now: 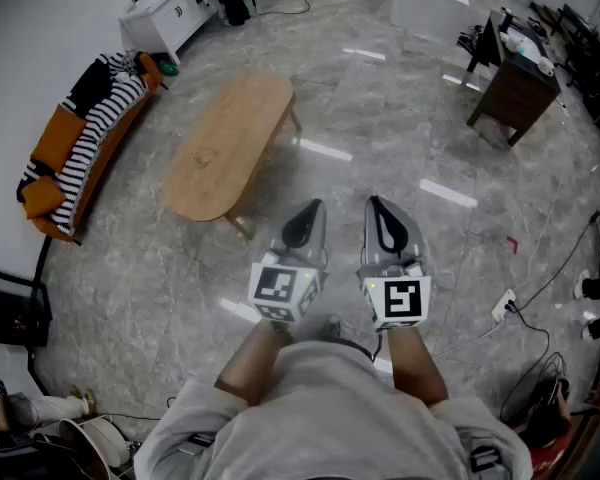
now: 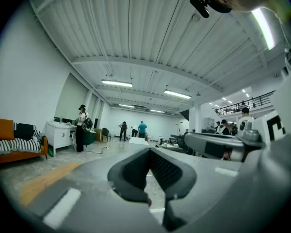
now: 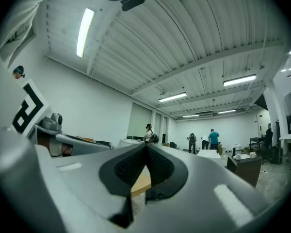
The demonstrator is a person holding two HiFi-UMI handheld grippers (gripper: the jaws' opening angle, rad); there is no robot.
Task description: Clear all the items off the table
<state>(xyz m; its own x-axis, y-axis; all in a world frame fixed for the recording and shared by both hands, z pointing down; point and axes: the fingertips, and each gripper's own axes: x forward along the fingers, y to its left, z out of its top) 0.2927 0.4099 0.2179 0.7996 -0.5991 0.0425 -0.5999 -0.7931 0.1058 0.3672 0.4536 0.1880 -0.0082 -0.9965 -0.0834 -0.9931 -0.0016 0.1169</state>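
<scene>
The long oval wooden table stands on the grey floor ahead and to the left, with nothing on its top. Both grippers are held side by side in front of the person's chest, short of the table's near end and tilted upward. My left gripper is shut with nothing in it, its jaws meeting at the tip. My right gripper is likewise shut and holds nothing. A strip of the table shows beyond the right jaws.
An orange sofa with a striped blanket lines the left wall. A white cabinet stands at the back left, a dark wooden desk at the back right. A power strip and cables lie on the floor at right. Several people stand far off.
</scene>
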